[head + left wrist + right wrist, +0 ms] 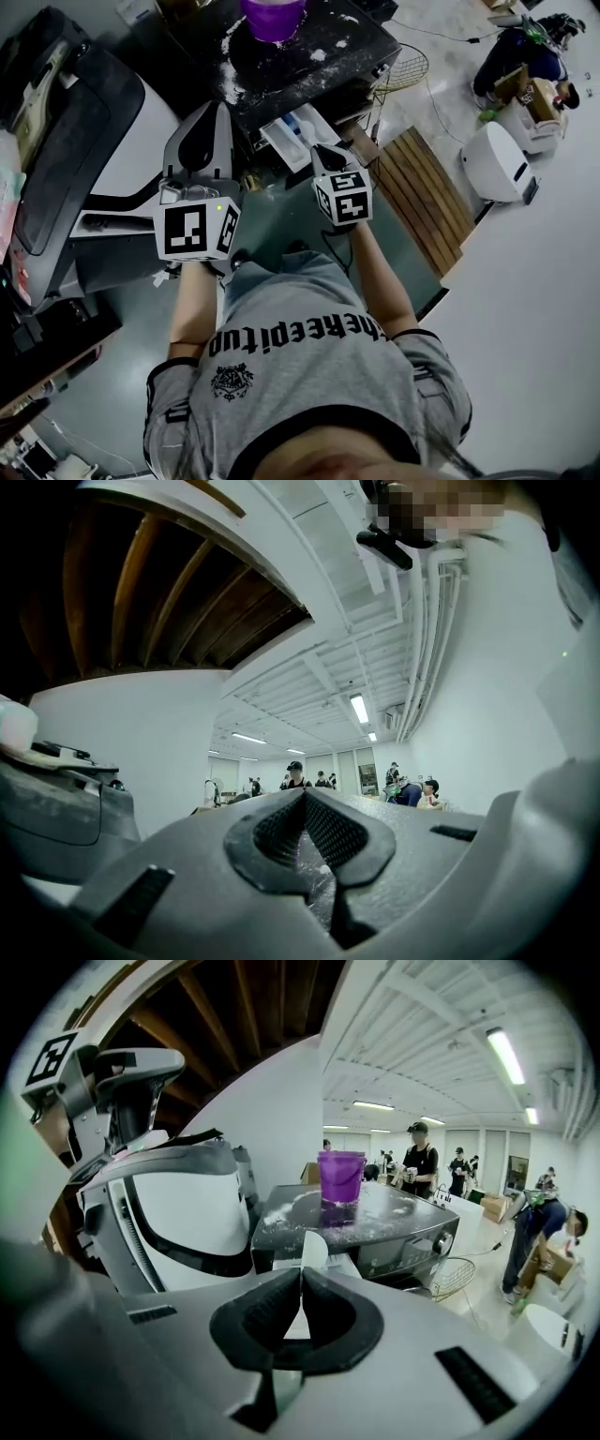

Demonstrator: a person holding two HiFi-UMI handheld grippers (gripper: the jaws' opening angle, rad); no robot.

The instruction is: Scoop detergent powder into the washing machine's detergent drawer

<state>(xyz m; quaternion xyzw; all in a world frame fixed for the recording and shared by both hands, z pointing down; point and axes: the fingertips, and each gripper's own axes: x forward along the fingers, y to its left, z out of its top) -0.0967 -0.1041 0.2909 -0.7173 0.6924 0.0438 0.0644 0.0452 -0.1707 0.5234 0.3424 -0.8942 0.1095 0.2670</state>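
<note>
The dark washing machine stands ahead, white powder spilled over its top, with a purple bucket on it. Its white detergent drawer is pulled open at the front. My right gripper is just in front of the drawer, shut on what looks like a thin white scoop that sticks up past the jaws. In the right gripper view the bucket and machine top lie beyond it. My left gripper is held left of the drawer; its jaws are shut, empty and tilted up at the ceiling.
A white and black appliance stands to the left of the machine. A wire basket and a wooden slatted board lie to the right. Farther right are a white device and a crouching person. More people stand far back.
</note>
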